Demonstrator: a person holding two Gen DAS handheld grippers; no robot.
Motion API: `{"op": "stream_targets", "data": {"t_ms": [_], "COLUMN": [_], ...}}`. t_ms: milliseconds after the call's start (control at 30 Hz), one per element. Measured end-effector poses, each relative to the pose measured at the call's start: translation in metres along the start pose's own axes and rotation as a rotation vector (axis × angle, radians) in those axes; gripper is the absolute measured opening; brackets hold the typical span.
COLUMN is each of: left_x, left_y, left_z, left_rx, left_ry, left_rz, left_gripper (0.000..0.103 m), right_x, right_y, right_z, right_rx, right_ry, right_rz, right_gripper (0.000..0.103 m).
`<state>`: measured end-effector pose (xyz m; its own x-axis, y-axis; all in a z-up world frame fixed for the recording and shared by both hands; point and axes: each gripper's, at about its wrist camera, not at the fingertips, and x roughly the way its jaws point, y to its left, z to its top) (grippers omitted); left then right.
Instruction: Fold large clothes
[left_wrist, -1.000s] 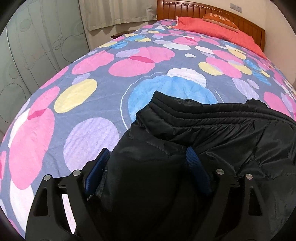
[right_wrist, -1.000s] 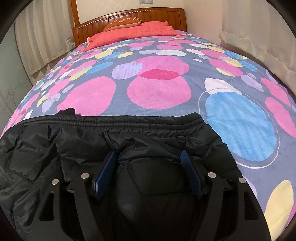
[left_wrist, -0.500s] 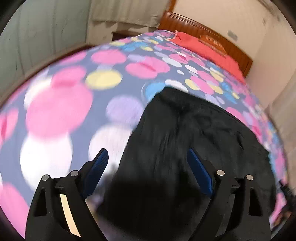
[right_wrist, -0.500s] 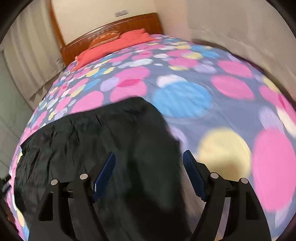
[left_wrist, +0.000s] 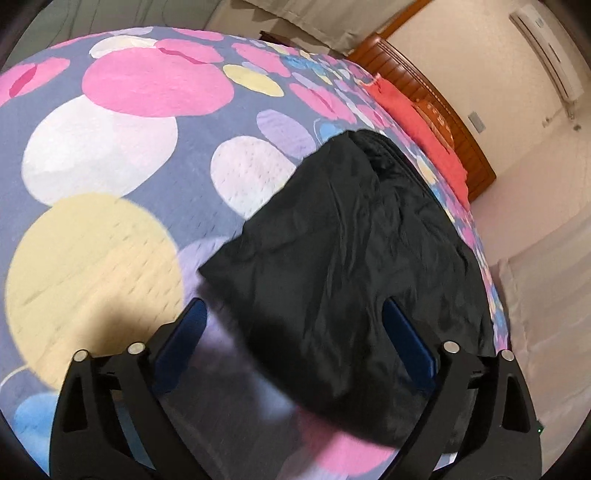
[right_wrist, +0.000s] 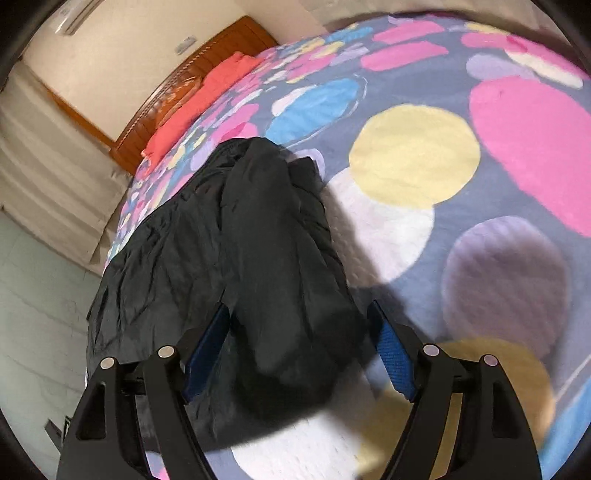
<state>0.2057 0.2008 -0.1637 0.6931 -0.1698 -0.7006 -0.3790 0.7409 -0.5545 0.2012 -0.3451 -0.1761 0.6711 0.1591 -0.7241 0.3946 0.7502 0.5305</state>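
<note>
A black padded jacket (left_wrist: 347, 251) lies folded on the bed. It also shows in the right wrist view (right_wrist: 258, 251), with one side lying over the rest as a raised bulge. My left gripper (left_wrist: 295, 339) is open and empty, hovering above the jacket's near left edge. My right gripper (right_wrist: 299, 350) is open and empty, above the jacket's near right edge. The blue pads (right_wrist: 391, 354) stand wide apart on both.
The bedspread (left_wrist: 110, 155) is grey-blue with large coloured circles. A red pillow (left_wrist: 417, 122) and wooden headboard (left_wrist: 458, 122) are at the far end. The bed's edge and the pale floor (right_wrist: 33, 314) lie left in the right wrist view.
Both grippers have lifted off the jacket and pulled back and outward. The cameras have tilted, so the jacket now lies farther ahead and the bed looks slanted.
</note>
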Motion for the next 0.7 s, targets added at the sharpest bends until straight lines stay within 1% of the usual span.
{"op": "stream_targets", "data": {"t_ms": [67, 100, 133, 167, 233, 267, 300, 333, 433, 567, 700], "left_x": [0.004, 0.005, 0.007, 0.011, 0.009, 0.008, 0.006, 0.002, -0.009, -0.026, -0.046], "left_y": [-0.003, -0.006, -0.009, -0.012, -0.01, -0.012, -0.013, -0.013, -0.013, -0.009, 0.004], "left_z": [0.002, 0.003, 0.002, 0.001, 0.001, 0.001, 0.001, 0.001, -0.002, -0.009, -0.026], "left_rx": [-0.02, -0.014, 0.002, 0.012, 0.013, 0.02, 0.026, 0.033, 0.046, 0.061, 0.062], "left_ry": [-0.025, -0.031, -0.024, -0.014, -0.025, -0.021, -0.02, -0.02, -0.019, -0.011, -0.004], "left_rz": [0.017, 0.024, 0.027, 0.036, 0.022, 0.015, 0.012, 0.011, 0.013, 0.013, 0.016], "left_gripper": [0.095, 0.078, 0.056, 0.055, 0.037, 0.034, 0.03, 0.027, 0.024, 0.024, 0.024], "right_x": [0.004, 0.005, 0.006, 0.006, 0.003, 0.001, -0.001, -0.004, -0.013, -0.029, -0.044], "right_y": [0.007, 0.009, 0.011, 0.01, 0.008, 0.007, 0.005, 0.004, 0.002, -0.004, -0.017], "right_z": [0.0, 0.0, -0.001, -0.001, -0.001, -0.001, -0.002, -0.003, -0.007, -0.017, -0.031], "right_rx": [-0.022, -0.035, -0.04, -0.034, -0.024, -0.024, -0.022, -0.018, -0.007, -0.008, 0.001], "right_ry": [-0.025, -0.032, -0.03, -0.029, -0.027, -0.026, -0.025, -0.023, -0.02, -0.011, 0.009], "right_rz": [-0.035, -0.048, -0.042, -0.035, 0.001, 0.015, 0.024, 0.034, 0.051, 0.062, 0.076], "right_gripper": [0.073, 0.058, 0.05, 0.043, 0.035, 0.031, 0.03, 0.028, 0.027, 0.026, 0.026]}}
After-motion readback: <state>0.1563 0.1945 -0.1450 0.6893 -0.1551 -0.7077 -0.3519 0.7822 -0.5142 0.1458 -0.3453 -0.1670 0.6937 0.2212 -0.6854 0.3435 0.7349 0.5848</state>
